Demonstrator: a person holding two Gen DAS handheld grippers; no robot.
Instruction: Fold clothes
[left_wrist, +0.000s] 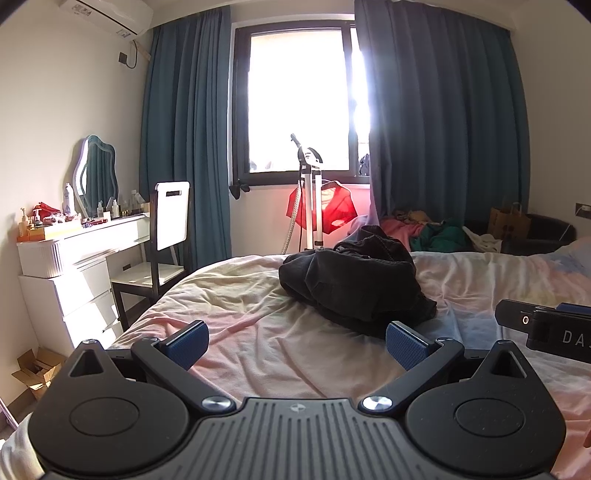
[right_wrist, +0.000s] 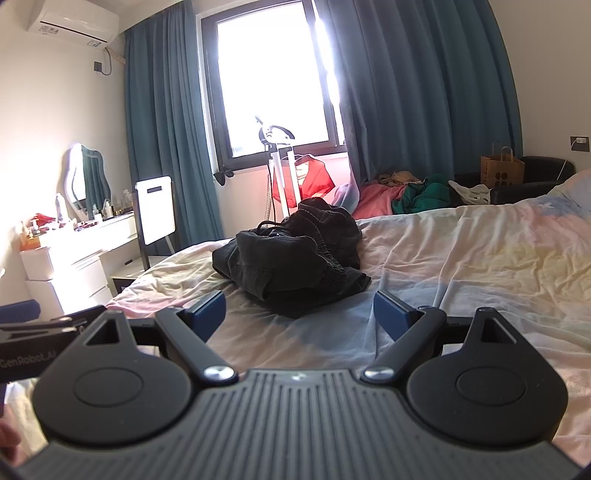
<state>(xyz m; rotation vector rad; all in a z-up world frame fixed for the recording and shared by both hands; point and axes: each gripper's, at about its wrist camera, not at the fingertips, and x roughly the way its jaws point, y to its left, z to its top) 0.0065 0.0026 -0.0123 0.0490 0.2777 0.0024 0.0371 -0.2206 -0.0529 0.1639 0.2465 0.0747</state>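
Black garment (left_wrist: 354, 284), crumpled on the bed (left_wrist: 258, 332), lies just ahead of both grippers; left gripper (left_wrist: 295, 345) and right gripper (right_wrist: 299, 317) gape empty, the garment slightly right of left's centre

A crumpled black garment (left_wrist: 354, 280) lies on a rumpled bed (left_wrist: 229, 295), just beyond the left gripper (left_wrist: 297, 345), whose blue pads (left_wrist: 406, 349) stand wide apart.

"GenRobot.AI" on left gripper (right_wrist: 33, 360)
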